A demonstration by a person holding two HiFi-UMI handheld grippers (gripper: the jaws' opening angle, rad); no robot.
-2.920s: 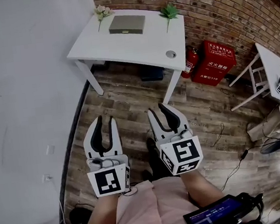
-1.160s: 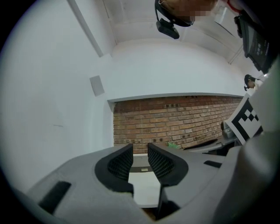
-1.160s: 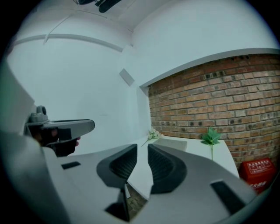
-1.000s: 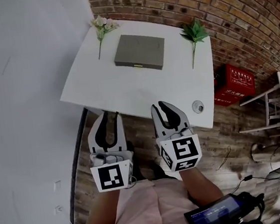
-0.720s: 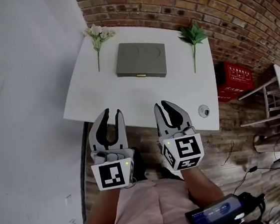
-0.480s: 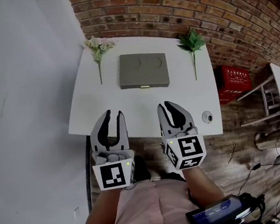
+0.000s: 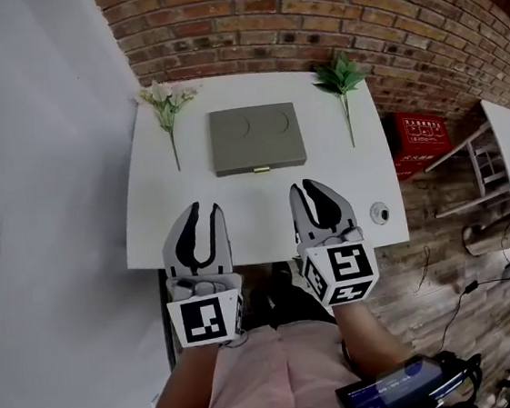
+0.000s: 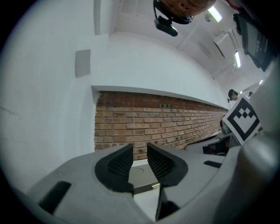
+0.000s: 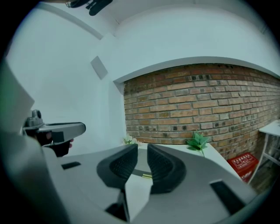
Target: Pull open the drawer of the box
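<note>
A flat grey box [image 7: 257, 139] lies on the white table [image 7: 155, 210], its small brass drawer pull [image 7: 260, 169] facing me. My left gripper [image 7: 203, 212] hovers over the table's near edge, short of the box. Its jaws are closing with nothing between them. My right gripper [image 7: 309, 189] hangs beside it, open and empty, also short of the box. In the left gripper view the box [image 8: 142, 176] and pull [image 8: 155, 186] show beyond the left gripper [image 8: 140, 161]. In the right gripper view the pull [image 9: 146, 176] shows past the right gripper [image 9: 140, 162].
A white flower sprig [image 7: 166, 103] lies left of the box and a green sprig [image 7: 339, 77] right of it. The table has a round cable hole [image 7: 380, 212] near its front right corner. Behind it is a brick wall [image 7: 306, 10]. A red cabinet [image 7: 423, 134] stands on the floor at right.
I have walked up to the table. It went from far ahead to directly below, and both grippers now reach over its near edge. The box now sits square in front of me.
</note>
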